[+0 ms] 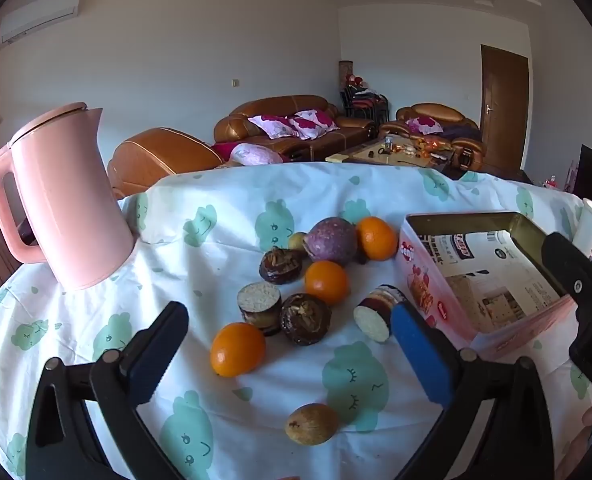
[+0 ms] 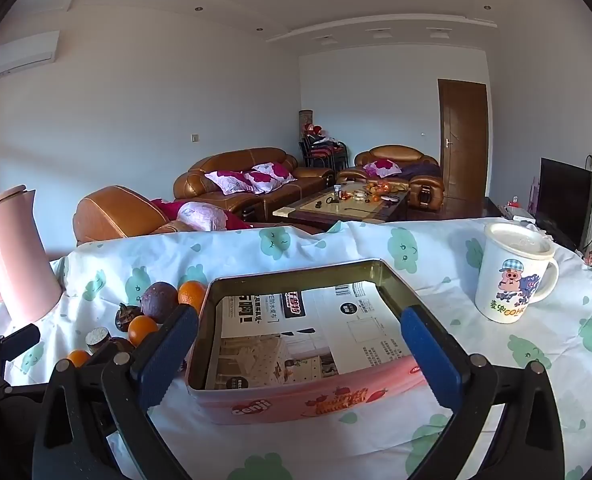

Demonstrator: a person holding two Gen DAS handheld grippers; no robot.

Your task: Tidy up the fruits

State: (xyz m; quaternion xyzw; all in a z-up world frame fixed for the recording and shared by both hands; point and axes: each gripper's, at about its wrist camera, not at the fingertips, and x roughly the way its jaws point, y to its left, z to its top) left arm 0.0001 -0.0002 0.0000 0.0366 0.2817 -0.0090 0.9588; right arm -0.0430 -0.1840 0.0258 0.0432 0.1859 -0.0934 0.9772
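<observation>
Fruits [image 1: 291, 292] all lie loose on the counter [image 1: 95, 320] beside the empty tin [image 2: 296, 360], both grippers' fingers [image 1: 420, 352] spread wide, holding nothing.

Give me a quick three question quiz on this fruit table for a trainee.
1. True or false: the tin already holds fruit.
2. How many oranges lie on the cloth?
3. Which stands right of the tin: A) the kettle, B) the mug?

Key
1. False: only printed paper lines it.
2. Three: near, middle, far.
3. B.
</observation>
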